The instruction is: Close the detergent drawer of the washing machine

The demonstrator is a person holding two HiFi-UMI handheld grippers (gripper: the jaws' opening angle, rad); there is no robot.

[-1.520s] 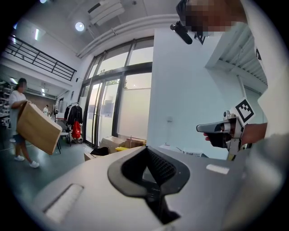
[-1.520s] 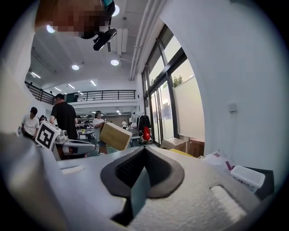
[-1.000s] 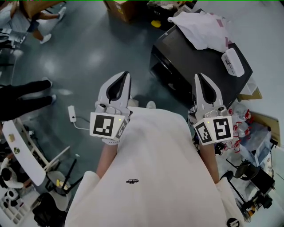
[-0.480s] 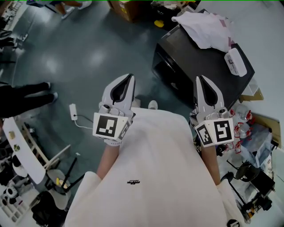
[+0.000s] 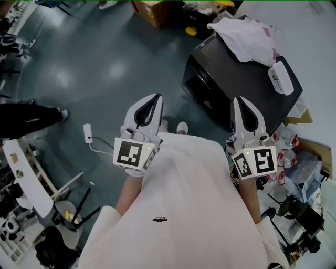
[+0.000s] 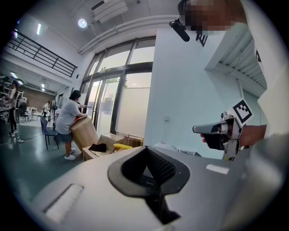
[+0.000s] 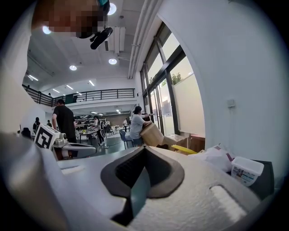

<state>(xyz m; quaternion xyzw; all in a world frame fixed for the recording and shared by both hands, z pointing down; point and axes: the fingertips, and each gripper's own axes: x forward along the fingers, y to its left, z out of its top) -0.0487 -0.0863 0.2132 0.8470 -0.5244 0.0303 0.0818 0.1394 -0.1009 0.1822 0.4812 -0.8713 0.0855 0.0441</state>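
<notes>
The biggest thing is the dark grey floor (image 5: 100, 63). It is wide and bare in front of the left side, so there is lots of room to move there.

Next is the black washing machine (image 5: 231, 79). It stands ahead and to the right, with its far side near a pale wall. Its near corner points toward the gap between the 2 grippers. I cannot make out the detergent drawer on it from here.

The person's white shirt (image 5: 184, 205) fills the bottom of the head view.

The left gripper (image 5: 156, 97) is held out over the bare floor, well apart from the machine. Its jaws are pressed together at the tips and hold nothing. The right gripper (image 5: 238, 100) points at the machine, and its tip shows against the machine's near side. I cannot tell if it touches. Its jaws are together too, with nothing in them.

A crumpled white cloth (image 5: 245, 38) lies on top of the machine, at the far edge. A small white tub (image 5: 280, 79) sits on the right edge of the top.

The right side is crowded. A heap of packets and dark gear (image 5: 294, 157) lies just beside the right gripper, so there is little room there.

A cardboard box (image 5: 151, 9) sits at the far edge of the floor. Someone's dark legs (image 5: 26, 118) reach in from the left edge. A little white power strip (image 5: 86, 132) lies on the floor near the left gripper.
</notes>
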